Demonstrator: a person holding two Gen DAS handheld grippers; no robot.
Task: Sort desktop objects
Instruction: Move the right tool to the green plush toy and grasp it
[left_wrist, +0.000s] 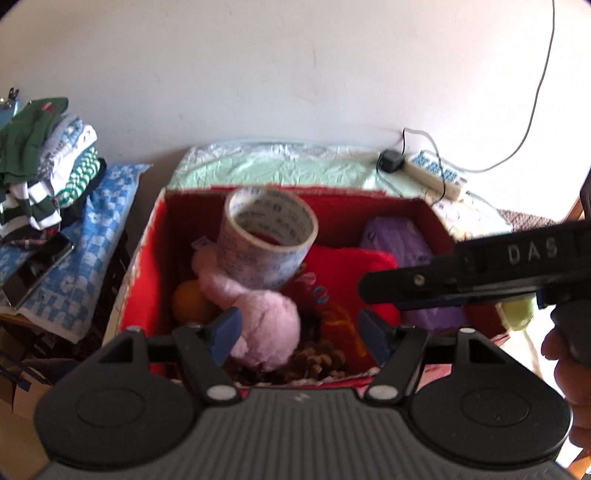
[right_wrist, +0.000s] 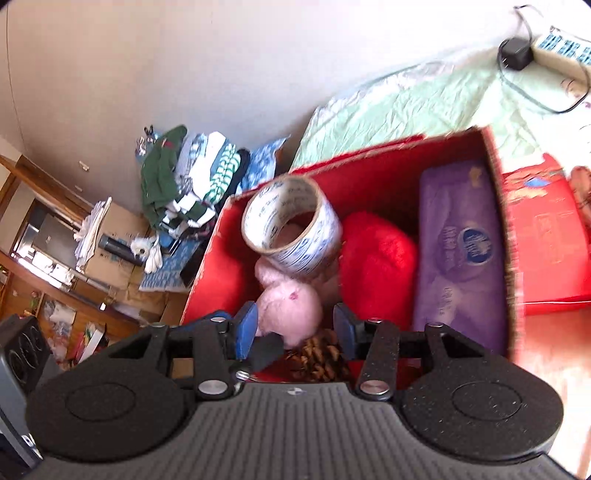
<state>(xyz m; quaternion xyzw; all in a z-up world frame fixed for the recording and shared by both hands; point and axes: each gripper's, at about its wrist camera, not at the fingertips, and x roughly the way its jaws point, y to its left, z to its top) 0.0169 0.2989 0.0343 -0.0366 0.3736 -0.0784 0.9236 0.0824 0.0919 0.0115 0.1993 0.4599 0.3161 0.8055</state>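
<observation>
A red cardboard box (left_wrist: 155, 236) (right_wrist: 207, 273) holds a roll of printed tape (left_wrist: 267, 236) (right_wrist: 291, 229), a pink plush toy (left_wrist: 266, 321) (right_wrist: 291, 306), a red plush (left_wrist: 354, 266) (right_wrist: 376, 262), a purple tissue pack (left_wrist: 402, 243) (right_wrist: 458, 251), an orange (left_wrist: 190, 301) and pine cones (left_wrist: 317, 360) (right_wrist: 317, 358). My left gripper (left_wrist: 301, 332) is open and empty above the box's near side, over the pink plush. My right gripper (right_wrist: 293, 326) is open and empty over the same spot; its body shows in the left wrist view (left_wrist: 480, 273).
A pale green cloth (left_wrist: 280, 166) (right_wrist: 406, 103) covers the table behind the box. A power strip (left_wrist: 436, 173) (right_wrist: 561, 48) with a black adapter lies at the back right. Folded clothes (left_wrist: 44, 158) (right_wrist: 188, 181) and a phone (left_wrist: 37, 273) lie to the left. A red lid (right_wrist: 546, 243) lies right of the box.
</observation>
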